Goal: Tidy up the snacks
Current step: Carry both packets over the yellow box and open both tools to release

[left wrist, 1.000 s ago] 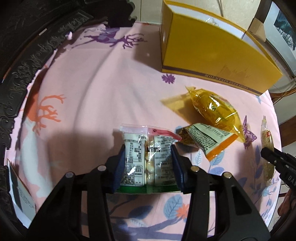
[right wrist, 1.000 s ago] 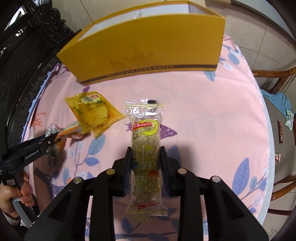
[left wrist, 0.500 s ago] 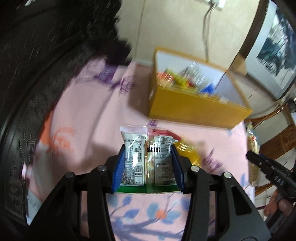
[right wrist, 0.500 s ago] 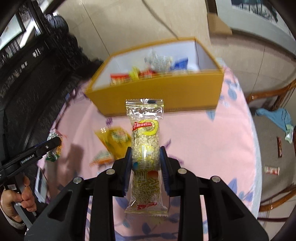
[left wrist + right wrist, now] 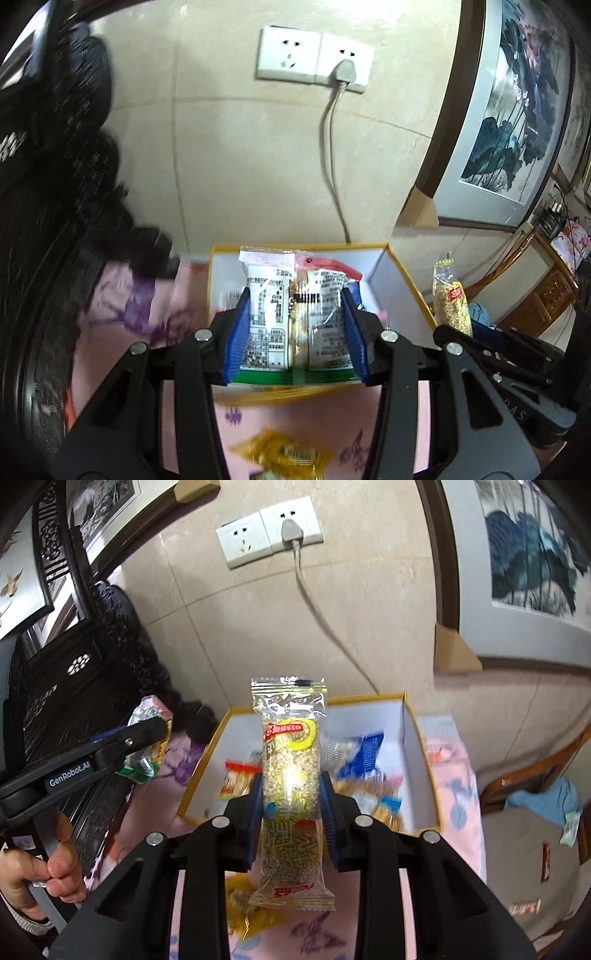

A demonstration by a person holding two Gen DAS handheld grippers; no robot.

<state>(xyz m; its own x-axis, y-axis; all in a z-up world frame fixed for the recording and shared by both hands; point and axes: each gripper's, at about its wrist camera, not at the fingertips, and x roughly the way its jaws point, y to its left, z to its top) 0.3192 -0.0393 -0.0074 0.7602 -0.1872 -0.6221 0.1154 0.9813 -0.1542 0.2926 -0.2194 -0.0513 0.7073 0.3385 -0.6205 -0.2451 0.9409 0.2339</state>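
Observation:
My left gripper (image 5: 295, 328) is shut on a white snack packet (image 5: 295, 317) with a red top and green bottom edge, held in the air in front of the open yellow box (image 5: 410, 280). My right gripper (image 5: 291, 808) is shut on a long clear bar of puffed grains (image 5: 291, 775) with a red and yellow label, raised over the near side of the same yellow box (image 5: 421, 760). Several wrapped snacks (image 5: 362, 768) lie inside the box. The right gripper's bar (image 5: 450, 299) shows at the right of the left wrist view. The left gripper (image 5: 147, 734) appears at the left of the right wrist view.
A yellow snack bag (image 5: 288, 454) lies on the pink tablecloth (image 5: 280, 413) below my grippers. Dark carved furniture (image 5: 92, 672) stands to the left. Behind the box is a tiled wall with a socket and cable (image 5: 295, 539). A hand (image 5: 44, 867) grips the left tool's handle.
Both grippers have risen from the tablecloth with their packets and moved toward the yellow box, whose inside has come into view. The yellow bag on the cloth has dropped toward the bottom of both views.

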